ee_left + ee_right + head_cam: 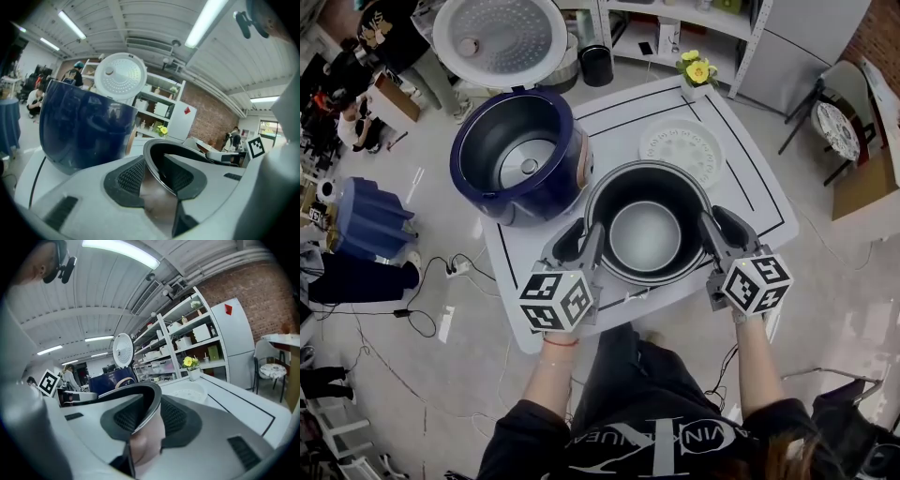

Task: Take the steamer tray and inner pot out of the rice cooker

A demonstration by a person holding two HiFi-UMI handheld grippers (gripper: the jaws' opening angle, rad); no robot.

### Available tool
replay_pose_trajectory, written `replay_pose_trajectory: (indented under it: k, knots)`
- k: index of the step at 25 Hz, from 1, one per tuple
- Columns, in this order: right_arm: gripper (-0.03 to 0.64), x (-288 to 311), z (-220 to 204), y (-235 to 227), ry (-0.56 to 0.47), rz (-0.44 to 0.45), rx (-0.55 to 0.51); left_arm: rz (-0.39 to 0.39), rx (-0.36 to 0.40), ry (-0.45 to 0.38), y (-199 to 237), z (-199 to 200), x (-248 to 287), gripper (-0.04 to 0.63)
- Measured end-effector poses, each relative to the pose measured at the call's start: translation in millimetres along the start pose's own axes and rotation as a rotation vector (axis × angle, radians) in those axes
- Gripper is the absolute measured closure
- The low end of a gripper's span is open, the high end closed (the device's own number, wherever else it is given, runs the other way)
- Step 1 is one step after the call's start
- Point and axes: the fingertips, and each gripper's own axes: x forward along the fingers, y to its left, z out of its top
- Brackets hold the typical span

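The dark metal inner pot (645,234) is out of the cooker, over the front of the white table (619,117). My left gripper (591,236) is shut on its left rim (151,157), one pad inside and one outside. On the opposite rim (151,401) my right gripper (705,231) is shut the same way. I cannot tell whether the pot rests on the table or hangs just above it. The blue rice cooker (520,155) stands empty at the left with its lid (500,37) swung up. The white steamer tray (682,150) lies flat on the table behind the pot.
A small vase of yellow flowers (697,70) stands at the table's far corner. Shelves and a white cabinet line the back. A blue bin (366,220) and cables lie on the floor to the left, where people sit. A chair (839,122) stands at the right.
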Motion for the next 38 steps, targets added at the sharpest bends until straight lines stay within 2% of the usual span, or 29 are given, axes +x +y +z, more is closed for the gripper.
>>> replay_pose_trajectory:
  k: [3, 6, 8, 11, 13, 19, 25, 38]
  knots:
    - [0.503, -0.6, 5.5, 1.5, -0.023, 0.003, -0.073, -0.025, 0.026, -0.083, 1.5, 6.2, -4.2, 0.478]
    - [0.506, -3.0, 20.3, 3.1, -0.058, 0.019, -0.095, -0.006, 0.045, -0.153, 3.2, 22.3, -13.4, 0.483]
    - [0.530, -5.6, 32.0, 5.6, -0.085, 0.032, -0.096, 0.041, 0.083, -0.188, 6.9, 36.1, -22.2, 0.511]
    - [0.579, -10.0, 46.8, 10.7, -0.122, 0.046, -0.089, 0.156, 0.189, -0.226, 16.3, 54.9, -39.4, 0.571]
    - [0.605, -13.4, 53.1, 16.7, -0.135, 0.060, -0.095, 0.203, 0.227, -0.247, 20.3, 63.2, -51.8, 0.577]
    - [0.617, -17.3, 70.9, 36.5, -0.147, 0.113, -0.135, 0.208, 0.205, -0.315, 24.5, 89.7, -74.6, 0.580]
    - [0.618, -20.1, 87.1, 58.7, -0.171, 0.140, -0.187, 0.206, 0.203, -0.343, 27.3, 107.2, -89.9, 0.582]
    - [0.618, -24.9, 110.4, 85.7, -0.213, 0.170, -0.221, 0.179, 0.190, -0.370, 22.9, 137.5, -114.1, 0.584]
